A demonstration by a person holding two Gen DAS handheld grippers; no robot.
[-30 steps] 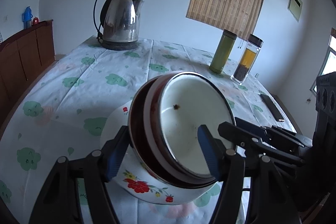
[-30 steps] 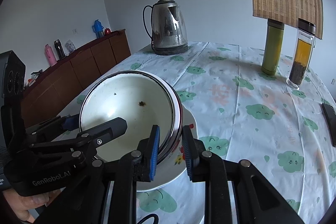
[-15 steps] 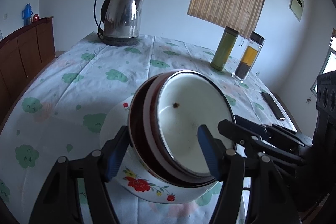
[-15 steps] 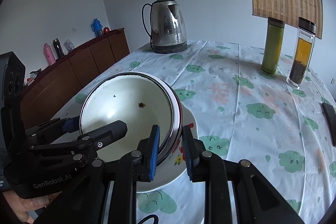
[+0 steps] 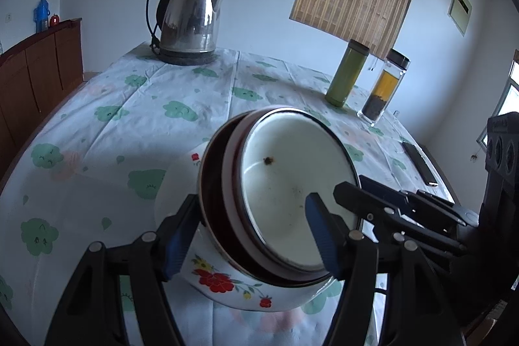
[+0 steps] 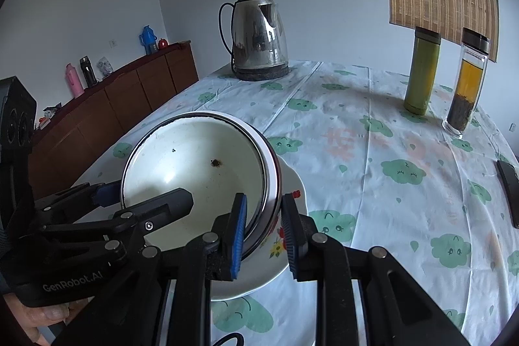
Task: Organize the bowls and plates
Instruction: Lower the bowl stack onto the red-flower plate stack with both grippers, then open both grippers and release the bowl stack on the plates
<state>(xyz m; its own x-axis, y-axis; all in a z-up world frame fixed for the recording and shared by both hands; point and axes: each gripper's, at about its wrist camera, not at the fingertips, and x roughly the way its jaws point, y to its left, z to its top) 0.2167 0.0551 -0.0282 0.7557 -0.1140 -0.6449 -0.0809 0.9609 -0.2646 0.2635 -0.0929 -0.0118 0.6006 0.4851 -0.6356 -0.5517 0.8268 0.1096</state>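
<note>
Stacked bowls point(image 5: 285, 203), lifted and tilted slightly higher off the floral plate point(image 6: 292, 193); left gripper point(image 5: 246, 232) and right gripper point(image 6: 261, 229) each pinching the rim; separation appears underway.

bowls point(image 5: 285, 196) on plate point(image 6: 292, 184), kettle point(image 6: 256, 36) behind, bottles point(image 6: 421, 70) right

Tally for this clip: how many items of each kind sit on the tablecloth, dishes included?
Enamel bowls: 2, nested
Floral plate: 1
Electric kettle: 1
Green flask: 1
Tea bottle: 1
Phone: 1
Total: 7
</note>
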